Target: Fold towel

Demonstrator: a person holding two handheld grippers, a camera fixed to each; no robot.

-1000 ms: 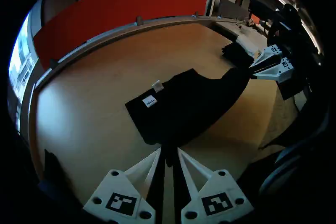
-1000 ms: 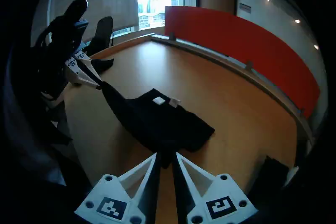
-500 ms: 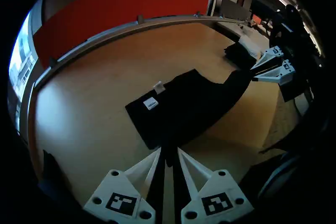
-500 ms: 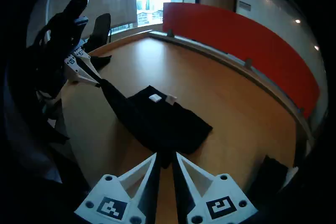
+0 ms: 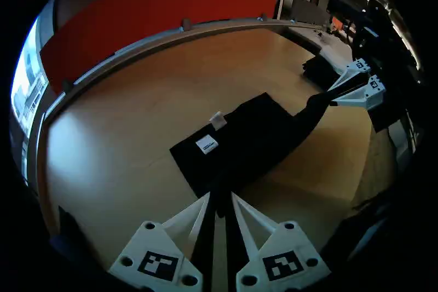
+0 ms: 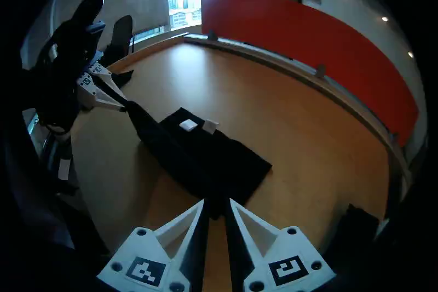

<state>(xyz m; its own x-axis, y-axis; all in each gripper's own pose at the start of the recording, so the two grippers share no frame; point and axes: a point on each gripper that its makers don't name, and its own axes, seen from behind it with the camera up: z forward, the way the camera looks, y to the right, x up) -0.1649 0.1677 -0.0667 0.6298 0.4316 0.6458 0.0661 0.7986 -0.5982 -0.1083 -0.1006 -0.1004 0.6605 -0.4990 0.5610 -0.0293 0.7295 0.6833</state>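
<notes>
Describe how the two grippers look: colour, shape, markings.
The left gripper and right gripper match: white, wedge-shaped fingers tapering to narrow tips, black inner strips, round holes near the base, and a black-and-white square marker on each finger.

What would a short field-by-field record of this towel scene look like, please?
item: black towel, far part flat on the table, near edge stretched between the two grippers
left: left hand-held gripper shut on one near corner
right: right hand-held gripper shut on the other near corner
surface: wooden table
marks: two white tags on the towel
backdrop: red partition along the table's far edge
</notes>
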